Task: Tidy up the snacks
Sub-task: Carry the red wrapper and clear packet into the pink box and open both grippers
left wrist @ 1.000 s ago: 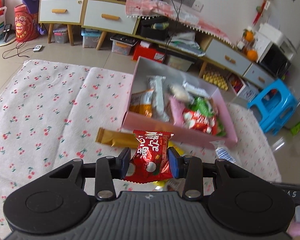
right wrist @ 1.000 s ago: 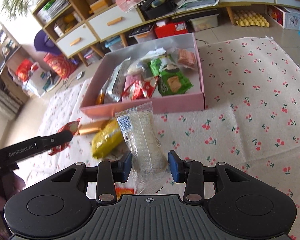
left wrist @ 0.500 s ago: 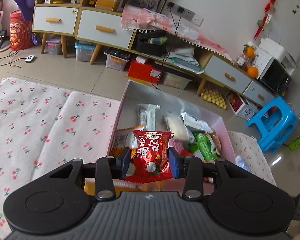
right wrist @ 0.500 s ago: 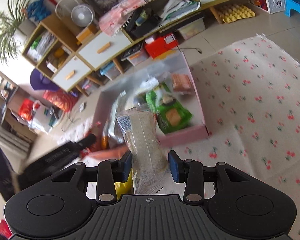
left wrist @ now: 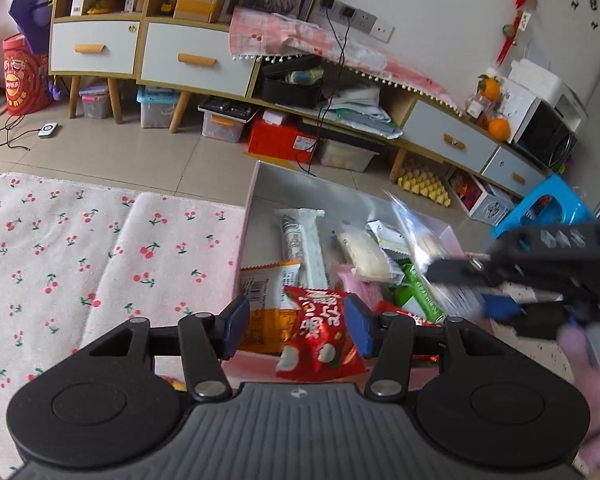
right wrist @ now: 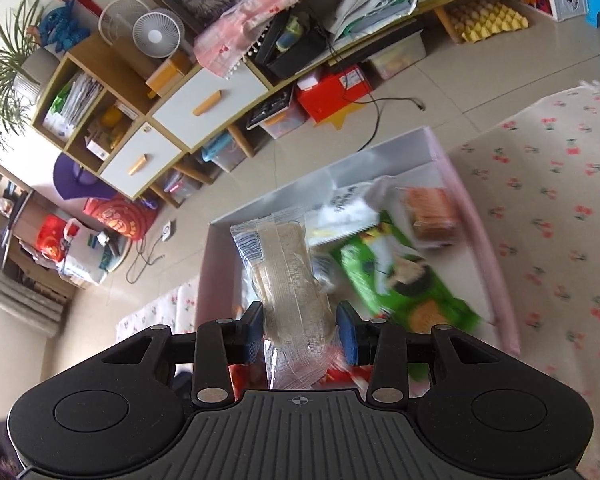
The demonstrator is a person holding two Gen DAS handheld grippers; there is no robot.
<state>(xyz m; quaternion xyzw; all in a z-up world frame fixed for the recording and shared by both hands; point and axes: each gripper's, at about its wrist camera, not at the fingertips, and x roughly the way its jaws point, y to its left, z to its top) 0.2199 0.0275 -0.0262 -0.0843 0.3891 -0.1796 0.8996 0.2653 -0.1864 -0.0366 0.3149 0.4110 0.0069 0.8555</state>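
Observation:
A pink box (left wrist: 256, 184) holds several snack packets on the cherry-print mat. My left gripper (left wrist: 296, 326) is open over the box's near edge; a red snack packet (left wrist: 320, 340) sits loose between its fingers, apart from the left pad. My right gripper (right wrist: 300, 330) is shut on a clear packet of beige biscuits (right wrist: 288, 272) and holds it above the box (right wrist: 480, 240). In the left wrist view the right gripper (left wrist: 460, 280) reaches in from the right over the box with that packet.
The box also holds a green packet (right wrist: 404, 276), an orange packet (left wrist: 264, 300) and a white bar (left wrist: 304, 248). A cherry-print mat (left wrist: 80, 260) lies left of the box. Low cabinets (left wrist: 160, 52) and storage bins stand behind. A blue stool (left wrist: 548, 208) is at the far right.
Both grippers moved forward over the box. The left jaws opened and the red packet hangs loose. The right gripper carried the clear packet above the box.

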